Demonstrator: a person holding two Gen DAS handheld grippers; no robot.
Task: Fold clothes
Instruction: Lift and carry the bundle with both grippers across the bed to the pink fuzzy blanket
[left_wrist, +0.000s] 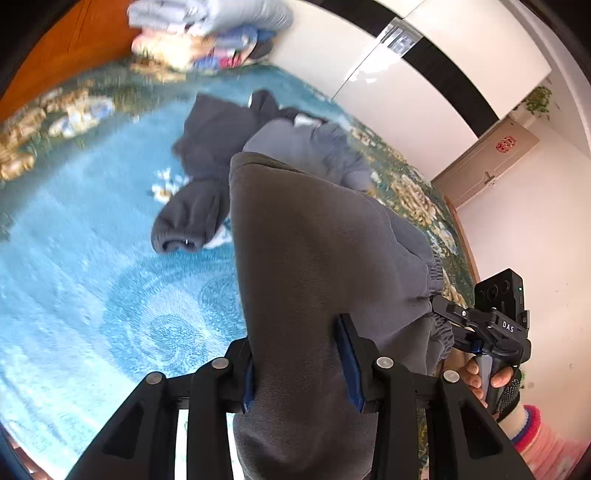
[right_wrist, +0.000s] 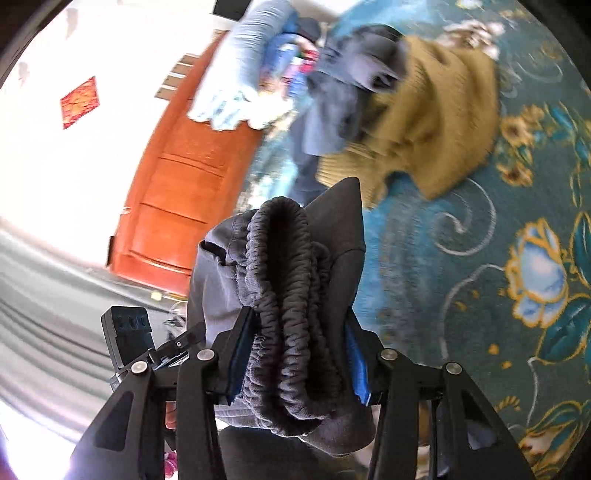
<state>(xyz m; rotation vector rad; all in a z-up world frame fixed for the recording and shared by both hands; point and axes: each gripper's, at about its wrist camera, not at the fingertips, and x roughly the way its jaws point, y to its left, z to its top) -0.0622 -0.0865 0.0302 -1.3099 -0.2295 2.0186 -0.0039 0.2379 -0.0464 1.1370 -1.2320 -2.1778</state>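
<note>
My left gripper (left_wrist: 301, 363) is shut on a grey pair of sweatpants (left_wrist: 314, 251), which hangs from it over the blue floral carpet (left_wrist: 92, 258). My right gripper (right_wrist: 295, 354) is shut on the elastic waistband (right_wrist: 284, 277) of the same grey pants. The right gripper also shows in the left wrist view (left_wrist: 480, 328), at the pants' gathered edge. The left gripper's body shows at the lower left of the right wrist view (right_wrist: 129, 336).
A dark blue-grey garment (left_wrist: 210, 147) lies on the carpet beyond the pants. A mustard knit sweater (right_wrist: 436, 110) and a grey-blue garment (right_wrist: 332, 110) lie further off. A pile of folded clothes (left_wrist: 207, 33) sits by an orange wooden panel (right_wrist: 177, 206). White cabinets (left_wrist: 424, 92) stand at the right.
</note>
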